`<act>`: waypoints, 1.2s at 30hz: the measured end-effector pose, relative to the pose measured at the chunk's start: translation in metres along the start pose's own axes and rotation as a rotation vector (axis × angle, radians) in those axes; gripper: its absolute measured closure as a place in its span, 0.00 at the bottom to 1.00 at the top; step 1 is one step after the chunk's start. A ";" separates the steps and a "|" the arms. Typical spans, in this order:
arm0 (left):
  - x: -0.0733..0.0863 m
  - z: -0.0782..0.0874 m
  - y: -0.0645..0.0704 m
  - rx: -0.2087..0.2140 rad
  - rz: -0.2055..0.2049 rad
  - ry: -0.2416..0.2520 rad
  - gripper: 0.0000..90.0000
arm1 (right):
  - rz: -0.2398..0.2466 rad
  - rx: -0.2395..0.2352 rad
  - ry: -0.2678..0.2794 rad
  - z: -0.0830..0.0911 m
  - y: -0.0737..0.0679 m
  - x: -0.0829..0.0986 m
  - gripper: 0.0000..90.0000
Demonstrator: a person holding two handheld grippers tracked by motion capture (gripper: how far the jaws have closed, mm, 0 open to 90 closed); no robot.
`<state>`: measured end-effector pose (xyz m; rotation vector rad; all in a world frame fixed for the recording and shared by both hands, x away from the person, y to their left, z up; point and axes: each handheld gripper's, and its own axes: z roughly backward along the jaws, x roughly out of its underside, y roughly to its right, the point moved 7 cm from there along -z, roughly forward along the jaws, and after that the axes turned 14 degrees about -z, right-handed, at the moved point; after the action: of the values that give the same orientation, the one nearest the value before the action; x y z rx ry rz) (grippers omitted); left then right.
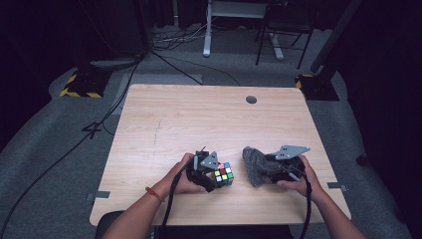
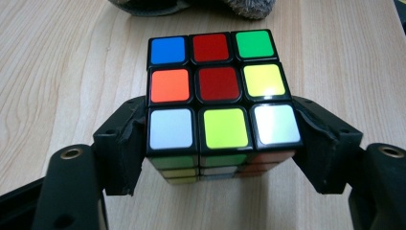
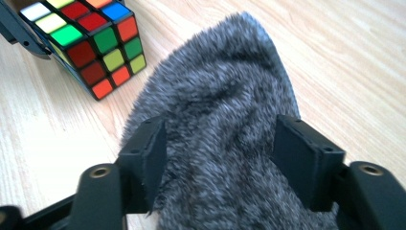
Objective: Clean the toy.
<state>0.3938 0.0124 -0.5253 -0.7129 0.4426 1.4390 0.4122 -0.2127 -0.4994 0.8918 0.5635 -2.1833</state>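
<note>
**A:** Where is your left gripper (image 2: 220, 143) right now?

**B:** Yours is clamped on the puzzle cube (image 2: 218, 96). Both black jaws press the cube's near row from either side, so the cube is gripped. From the high view the left gripper (image 1: 215, 175) sits near the front edge of the table (image 1: 199, 114), left of centre, with the cube (image 1: 224, 172) at its tip.

**A:** Which way does the cube face?

**B:** It sits flat on the wood, one face turned up. It has no long axis, being as wide as it is deep. On top, the far row reads blue, red, green; the middle row orange, red, yellow; the near row white, yellow, white. The far row points toward the grey furry cloth (image 2: 249, 7).

**A:** And your right gripper (image 3: 218, 148)?

**B:** Your right jaws are closed in on the furry cloth (image 3: 220, 120), one on each flank, pinching the fur between them. The cloth runs lengthwise away from your right hand, its rounded end pointing forward and toward the cube (image 3: 95, 43).

**A:** What lies between them?

**B:** Only bare wood. In the high view the cloth (image 1: 256, 164) lies just beside the cube, apart from it, with the right gripper (image 1: 278, 172) behind it. A dark round hole (image 1: 251, 99) sits well apart near the far edge.
</note>
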 end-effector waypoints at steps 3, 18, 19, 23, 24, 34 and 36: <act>0.003 0.000 0.000 -0.008 0.003 -0.023 0.29 | 0.017 -0.018 0.022 0.002 -0.006 -0.003 0.40; 0.025 0.021 -0.017 -0.102 0.066 -0.038 0.22 | 0.049 -0.046 0.046 0.006 -0.019 -0.007 0.40; 0.026 0.022 -0.018 -0.106 0.076 -0.038 0.22 | 0.050 -0.043 0.044 0.006 -0.019 -0.007 0.40; 0.031 0.024 -0.022 -0.126 0.088 -0.045 0.22 | 0.052 -0.045 0.033 0.003 -0.019 -0.005 0.40; 0.032 0.025 -0.022 -0.126 0.101 -0.045 0.22 | 0.052 -0.045 0.033 0.003 -0.019 -0.005 0.40; 0.015 0.020 -0.001 -0.146 0.131 0.015 0.18 | 0.050 -0.030 0.023 0.001 -0.016 -0.004 0.38; 0.013 0.011 0.007 -0.157 0.142 -0.013 0.18 | 0.049 -0.029 0.024 0.001 -0.016 -0.004 0.38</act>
<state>0.3868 0.0296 -0.5275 -0.8098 0.3792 1.6238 0.4021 -0.2007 -0.4941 0.9079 0.5781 -2.1182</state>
